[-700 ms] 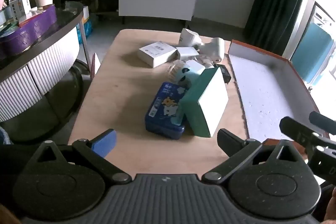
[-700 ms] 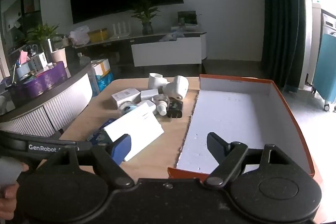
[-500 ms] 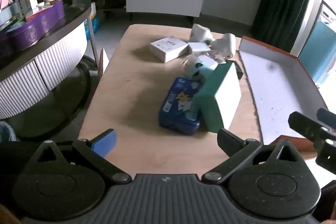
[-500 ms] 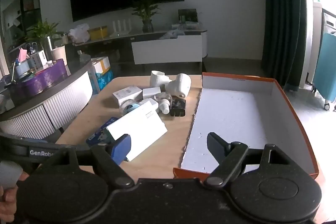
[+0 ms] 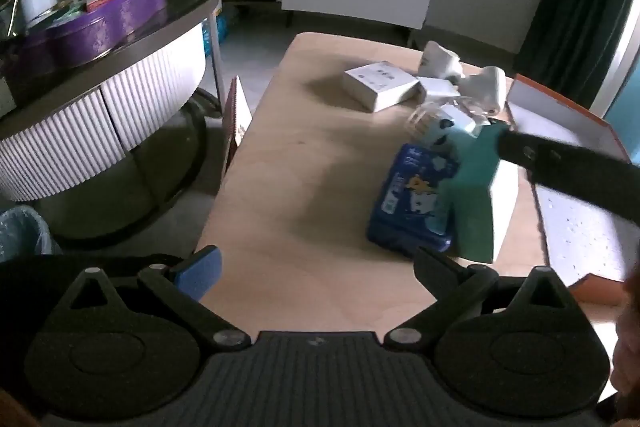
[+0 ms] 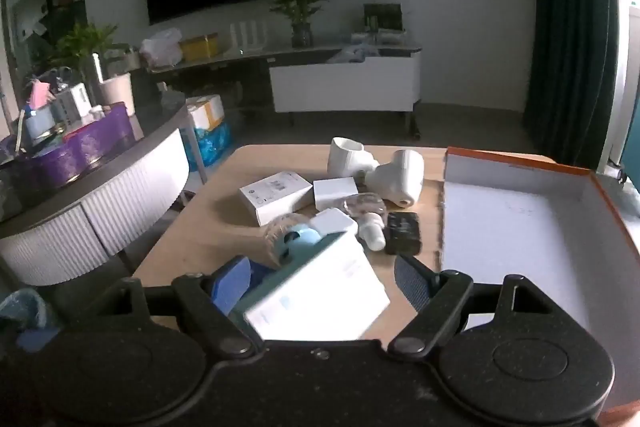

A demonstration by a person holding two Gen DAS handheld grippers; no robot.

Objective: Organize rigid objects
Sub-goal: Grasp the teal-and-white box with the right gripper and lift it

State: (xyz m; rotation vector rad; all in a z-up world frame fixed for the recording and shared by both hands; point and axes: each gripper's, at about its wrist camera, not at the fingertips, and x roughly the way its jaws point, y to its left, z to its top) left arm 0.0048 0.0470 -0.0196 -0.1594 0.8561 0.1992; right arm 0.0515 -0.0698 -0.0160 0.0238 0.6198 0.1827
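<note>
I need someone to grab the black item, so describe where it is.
Find the orange-rimmed tray on the wooden table. Just outside its left wall, at the edge of the clutter, lies a flat black rectangular device. It is the only black thing among white boxes and fittings.

My left gripper (image 5: 316, 261): black matte body, two round textured discs, ribbed grey panel between them, small silver rivets at link pivots, angular black linkage arms. One fingertip blue-padded, other dark.

My right gripper (image 6: 322, 279): same black build, speckled discs, triangular cut-outs in links, silver rivets, centre screw. Blue pad one side, dark ribbed pad other.
</note>
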